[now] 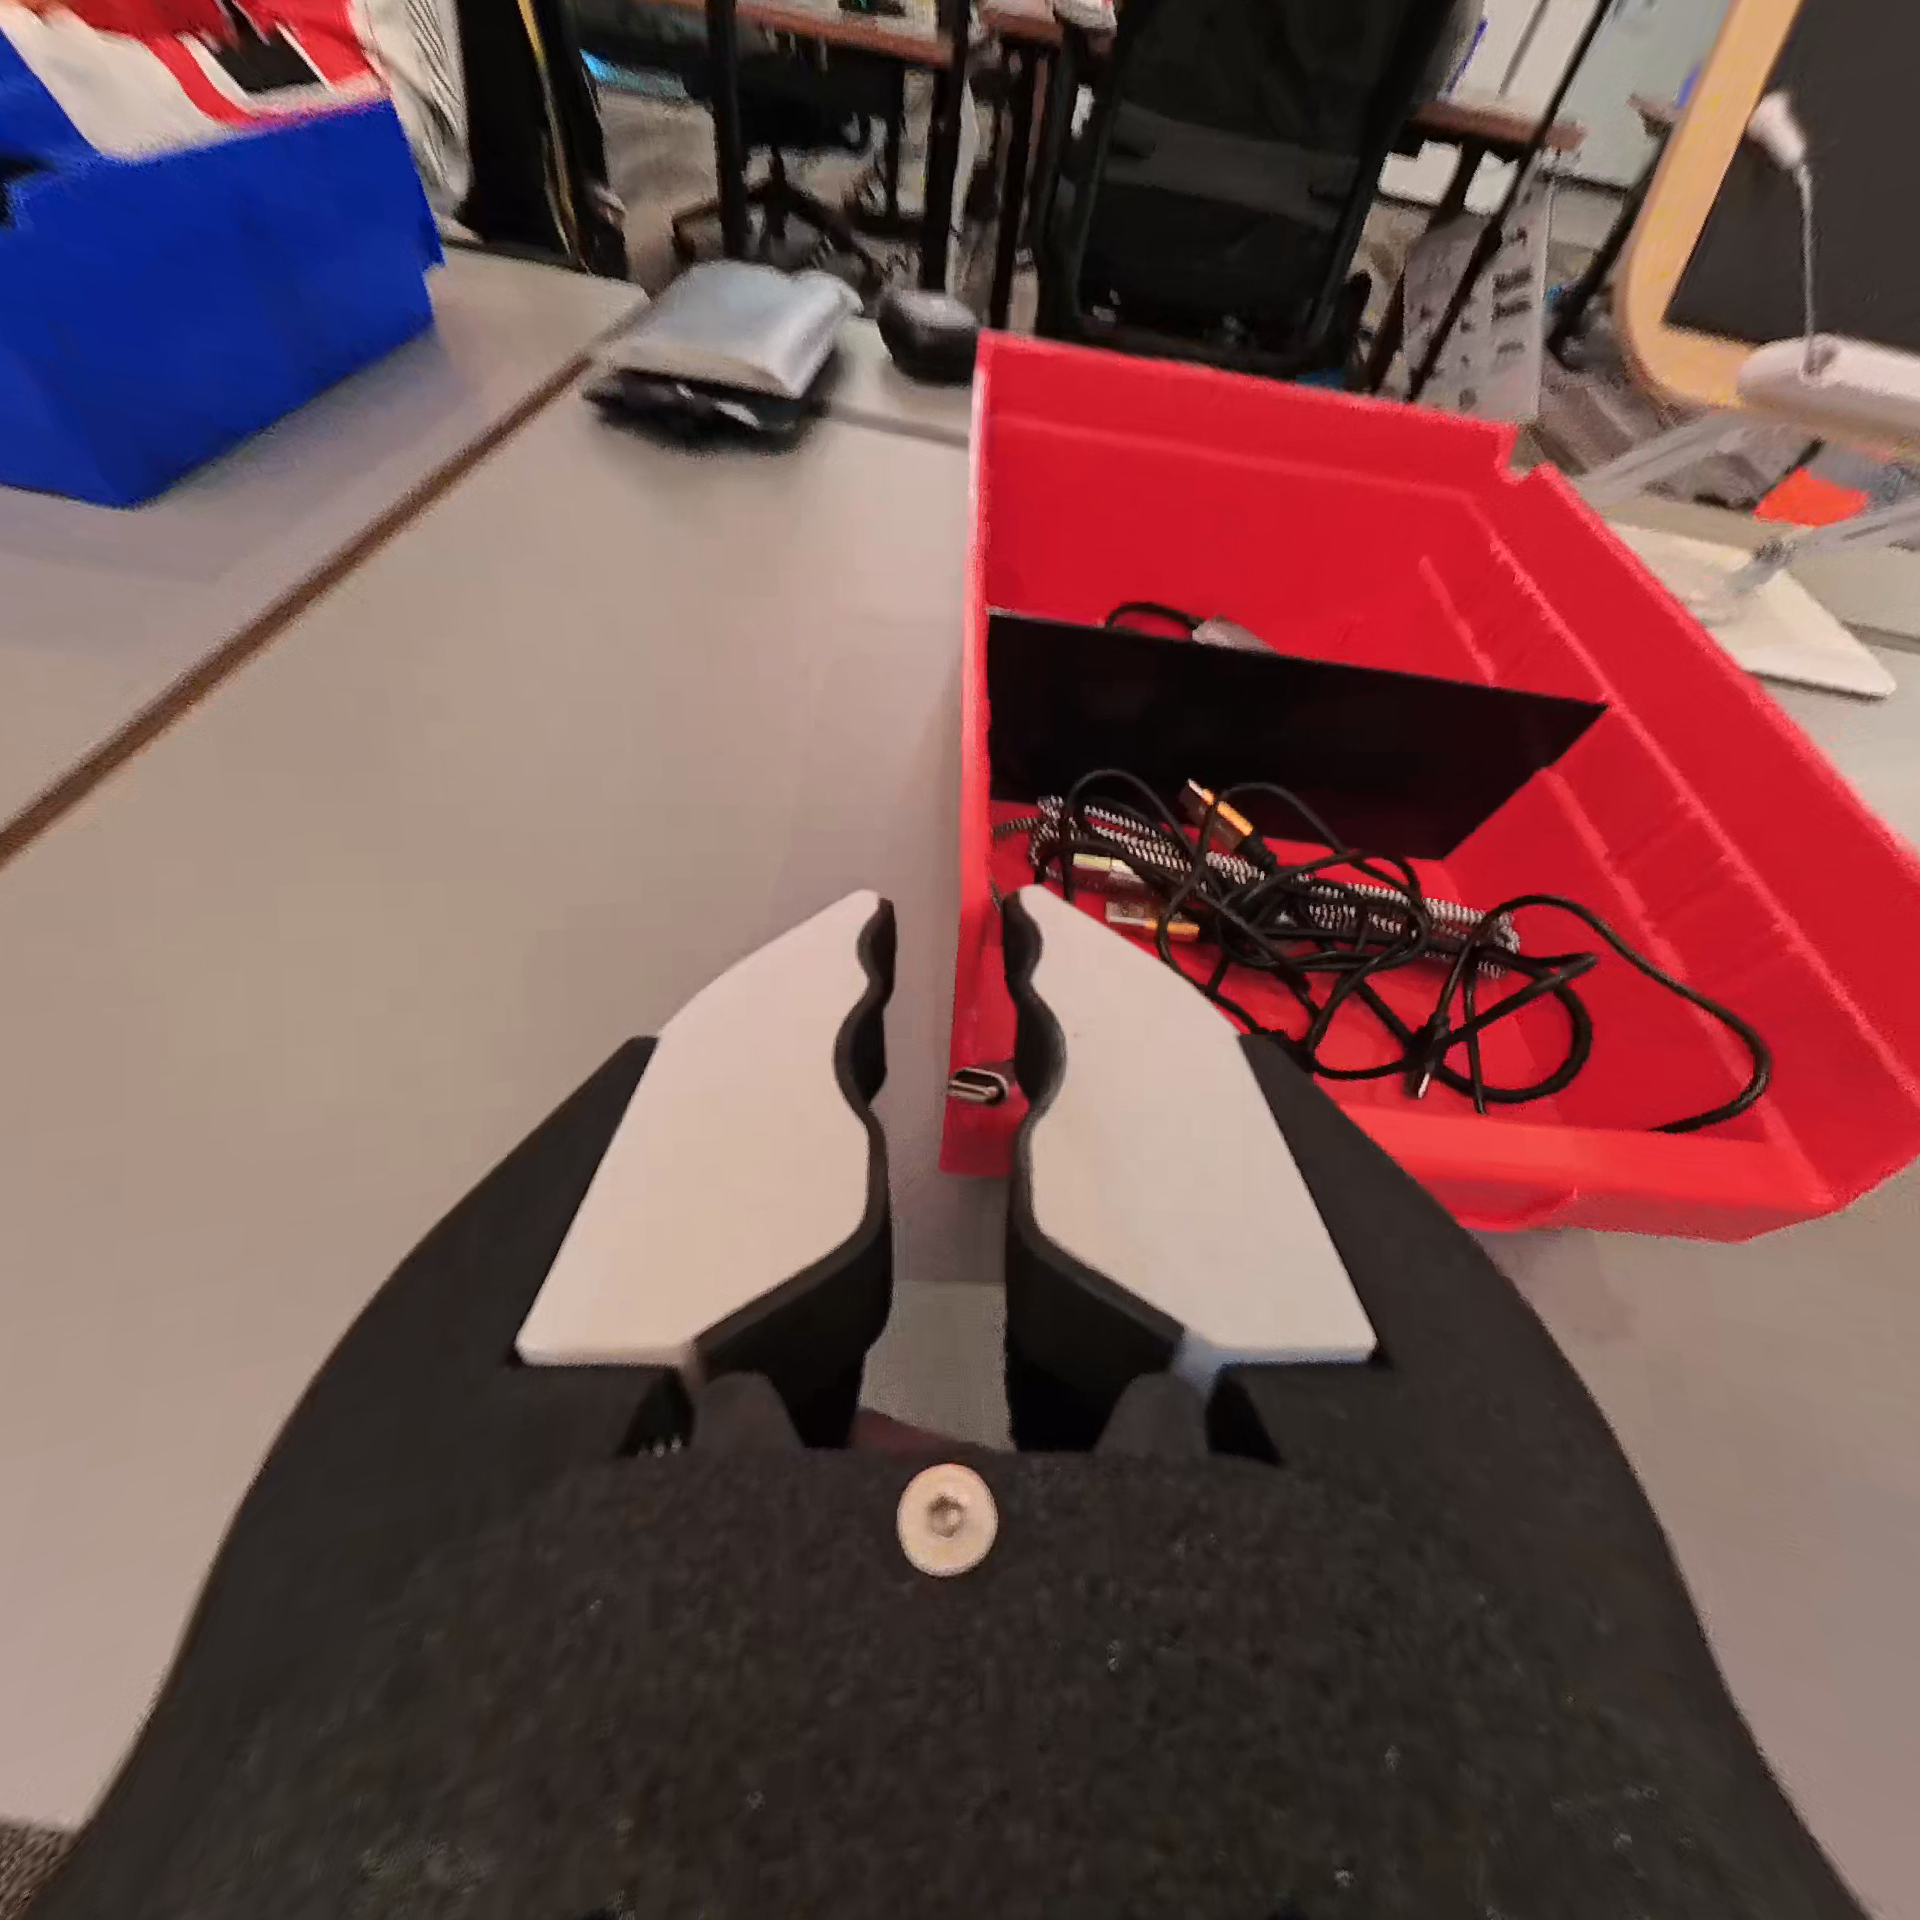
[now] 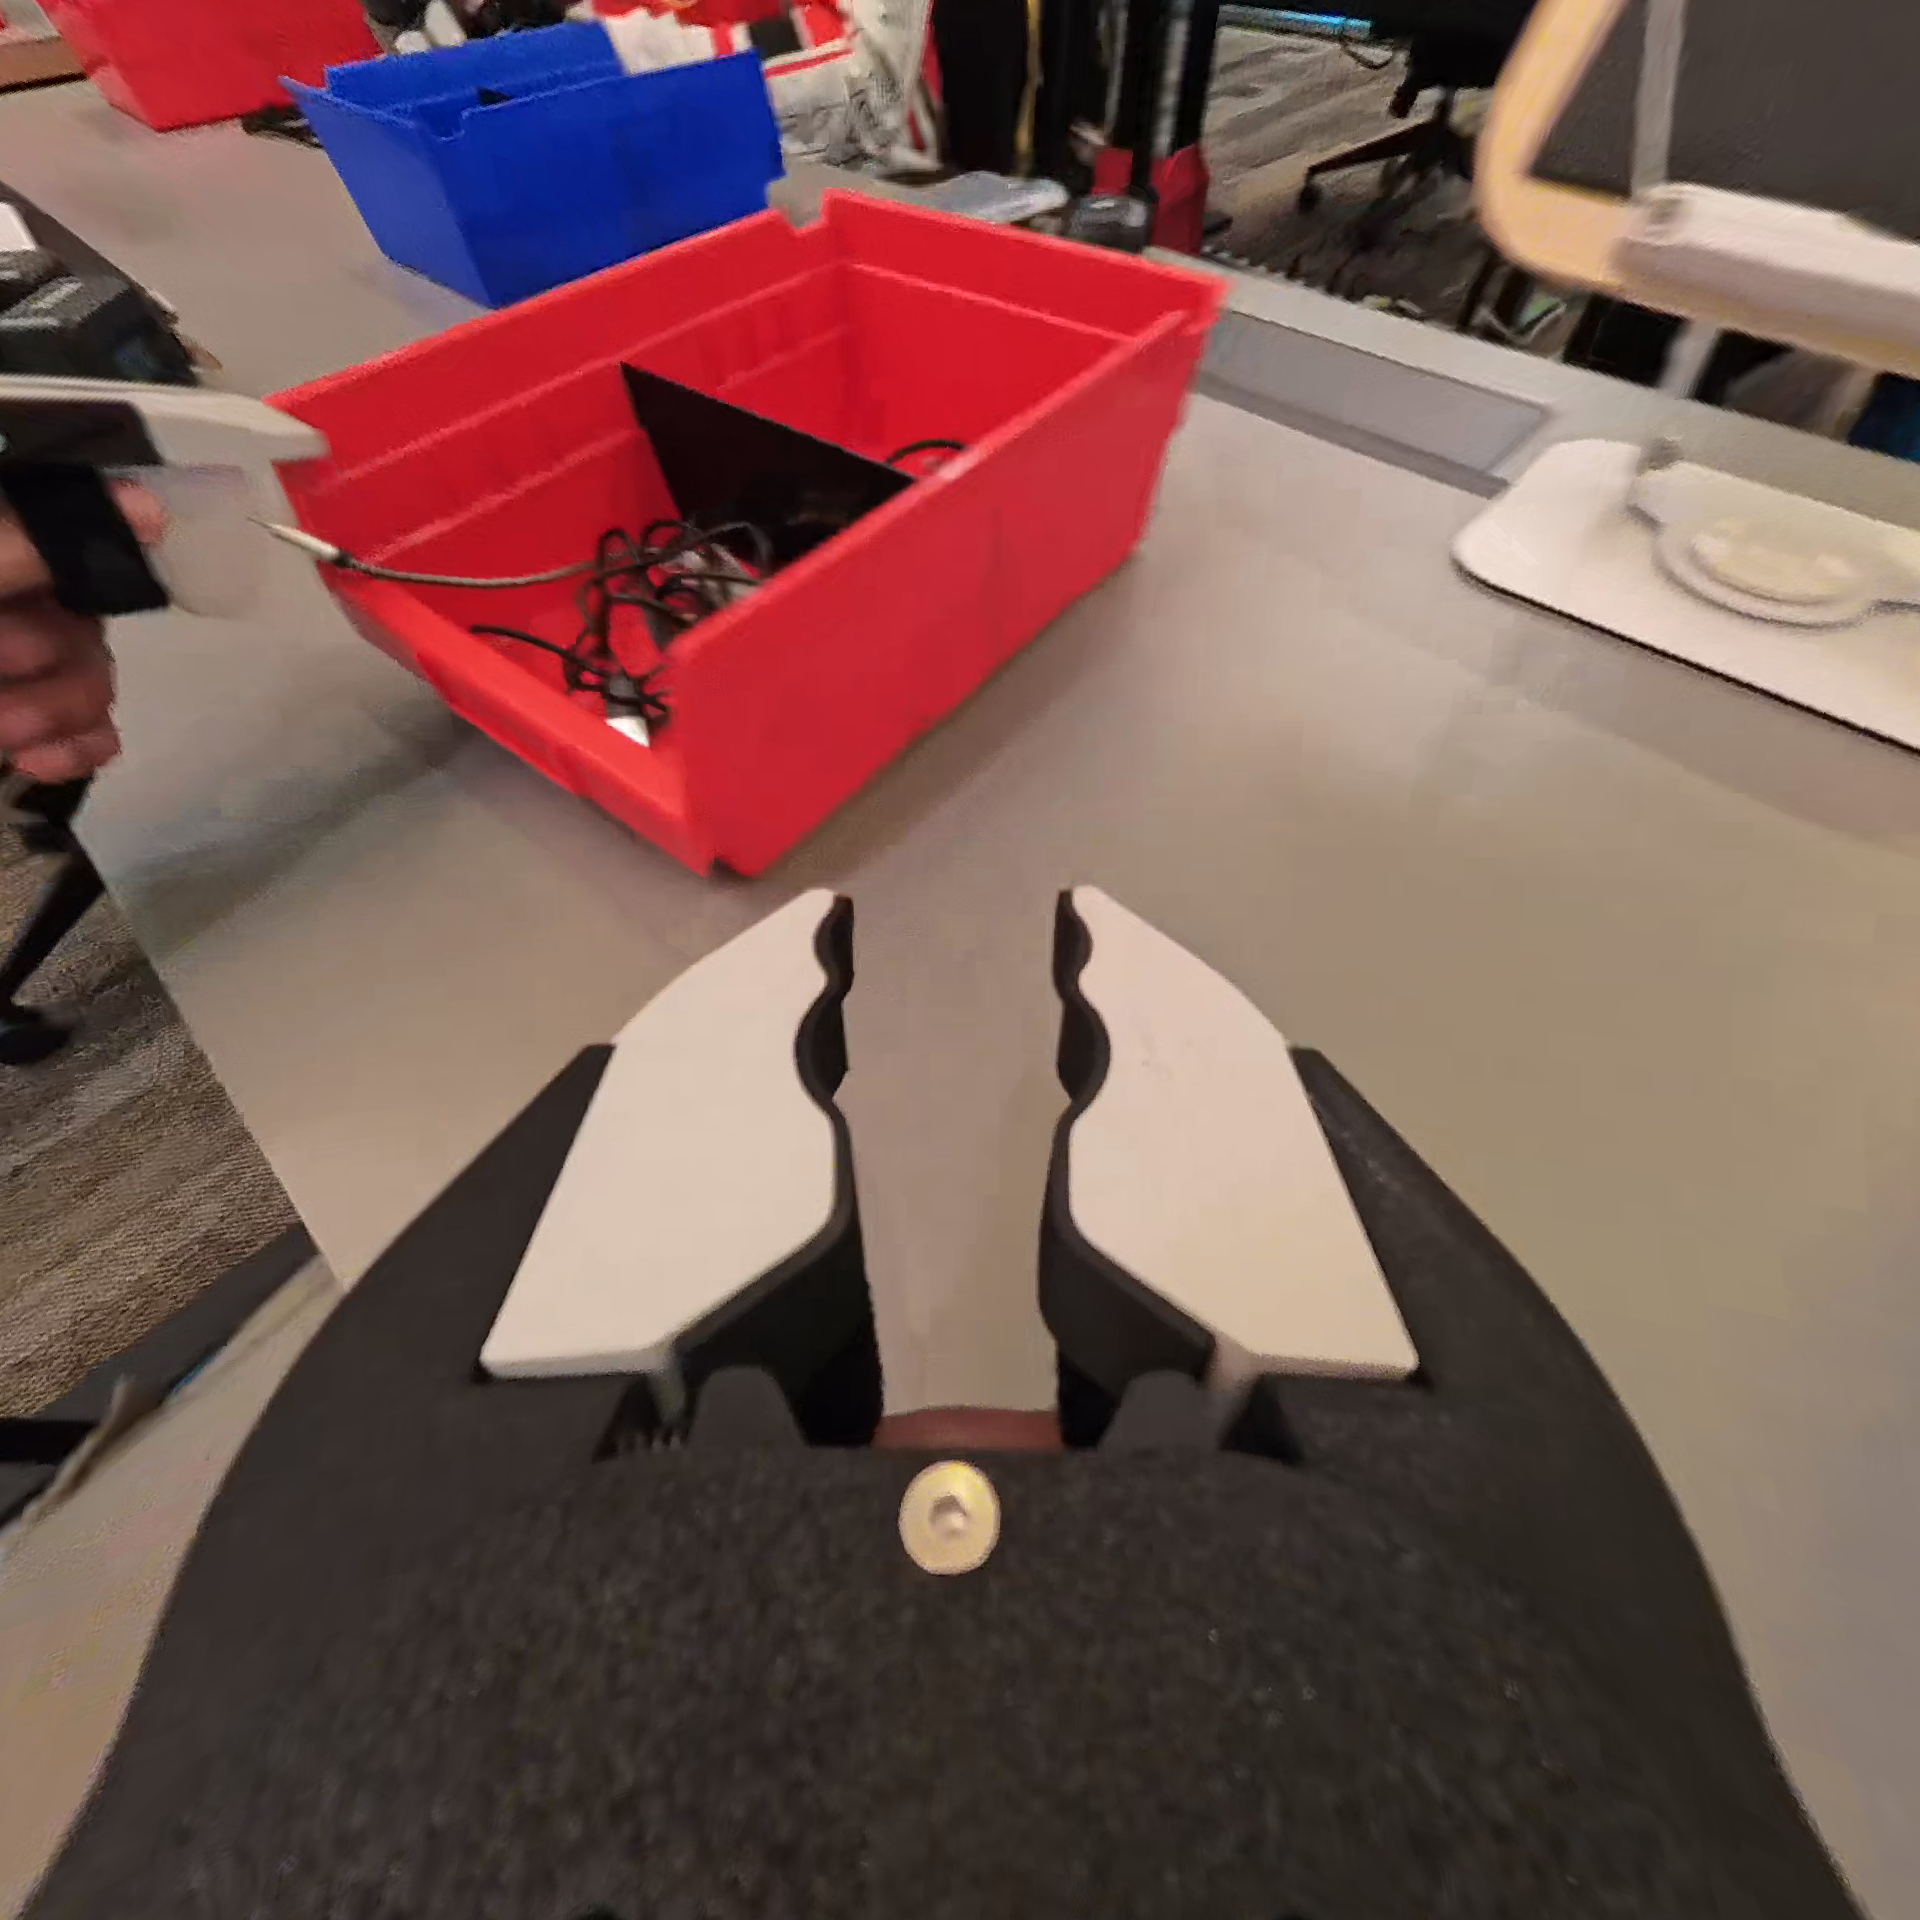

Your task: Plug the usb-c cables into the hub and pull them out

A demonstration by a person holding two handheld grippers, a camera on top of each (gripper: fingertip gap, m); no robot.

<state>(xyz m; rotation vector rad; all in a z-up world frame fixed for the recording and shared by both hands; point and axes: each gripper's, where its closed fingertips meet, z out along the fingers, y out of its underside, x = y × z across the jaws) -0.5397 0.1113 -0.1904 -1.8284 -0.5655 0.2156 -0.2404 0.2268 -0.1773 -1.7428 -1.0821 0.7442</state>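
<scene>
A red bin (image 1: 1247, 488) (image 2: 883, 644) stands on the grey table, split by a black divider (image 1: 1299, 727) (image 2: 758, 457). A tangle of cables (image 1: 1299, 914) (image 2: 644, 582) lies in its near compartment. A small grey device (image 1: 1231, 631), perhaps the hub, lies behind the divider. My left gripper (image 1: 948, 909) (image 2: 281, 488) is at the bin's near left corner, jaws narrow around a usb-c plug (image 1: 977, 1088) that rests against the right finger. Its cable (image 2: 447, 575) runs lifted over the bin wall into the tangle. My right gripper (image 2: 954, 909) is open and empty above the table, short of the bin.
A blue bin (image 1: 208, 291) (image 2: 582, 177) stands at the back left and a grey pouch (image 1: 727, 332) behind the red bin. A white stand base (image 2: 1662, 582) sits at the right. A hand (image 2: 52, 675) holds the left gripper at the table's left edge. One gripper's finger ends stand about 30 cm off the other's.
</scene>
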